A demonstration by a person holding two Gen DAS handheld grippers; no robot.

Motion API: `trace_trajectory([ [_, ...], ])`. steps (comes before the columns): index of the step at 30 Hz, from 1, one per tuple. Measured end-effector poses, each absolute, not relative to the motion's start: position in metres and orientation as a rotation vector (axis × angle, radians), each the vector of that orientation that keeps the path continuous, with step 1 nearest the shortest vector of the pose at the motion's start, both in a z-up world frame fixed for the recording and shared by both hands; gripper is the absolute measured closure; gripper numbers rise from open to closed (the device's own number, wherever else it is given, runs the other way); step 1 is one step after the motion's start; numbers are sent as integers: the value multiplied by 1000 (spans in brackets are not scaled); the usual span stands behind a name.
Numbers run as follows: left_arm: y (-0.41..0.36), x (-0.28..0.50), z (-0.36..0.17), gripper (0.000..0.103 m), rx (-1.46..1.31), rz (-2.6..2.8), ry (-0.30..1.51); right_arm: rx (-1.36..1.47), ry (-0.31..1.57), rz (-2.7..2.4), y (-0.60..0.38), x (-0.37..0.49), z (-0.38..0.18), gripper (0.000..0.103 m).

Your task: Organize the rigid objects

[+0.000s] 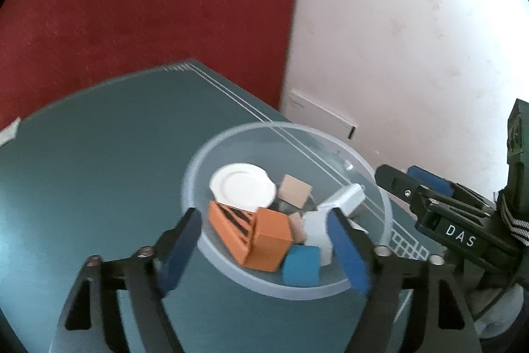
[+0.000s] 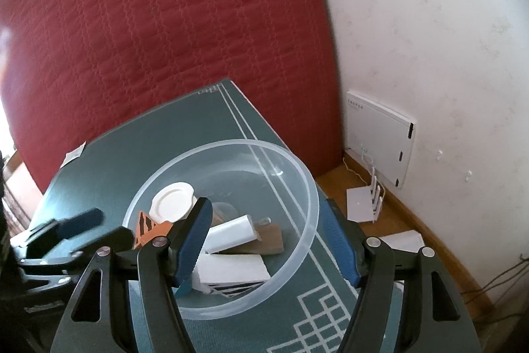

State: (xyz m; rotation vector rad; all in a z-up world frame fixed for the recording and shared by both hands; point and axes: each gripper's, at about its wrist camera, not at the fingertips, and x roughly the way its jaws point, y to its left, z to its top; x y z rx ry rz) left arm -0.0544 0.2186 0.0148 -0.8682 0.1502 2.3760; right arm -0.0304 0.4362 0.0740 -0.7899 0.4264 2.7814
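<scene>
Translucent round plastic bowl [image 2: 307, 187]; boxy orange block [image 1: 264, 237], possibly cardboard.

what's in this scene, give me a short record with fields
surface: green table with white line pattern
container: clear plastic bowl standing on the table
contents: white plate, orange box, blue block, white charger, brown block
left gripper: open, empty, over the bowl's near rim
right gripper: open, empty, straddling the bowl's right rim
background: red mattress, white wall
</scene>
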Motion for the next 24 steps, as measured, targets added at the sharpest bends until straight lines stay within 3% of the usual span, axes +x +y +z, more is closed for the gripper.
trace_trajectory([
  [3,209,-44,19,1,-842,2433,188,-796,432,2780,437,-30,74,26],
  [10,197,-53,15,1,-869,2554,275,-831,443,2778,432,-20,72,11],
  [24,198,-53,4,1,-927,2619,342,-869,255,2801,402,4,72,3],
])
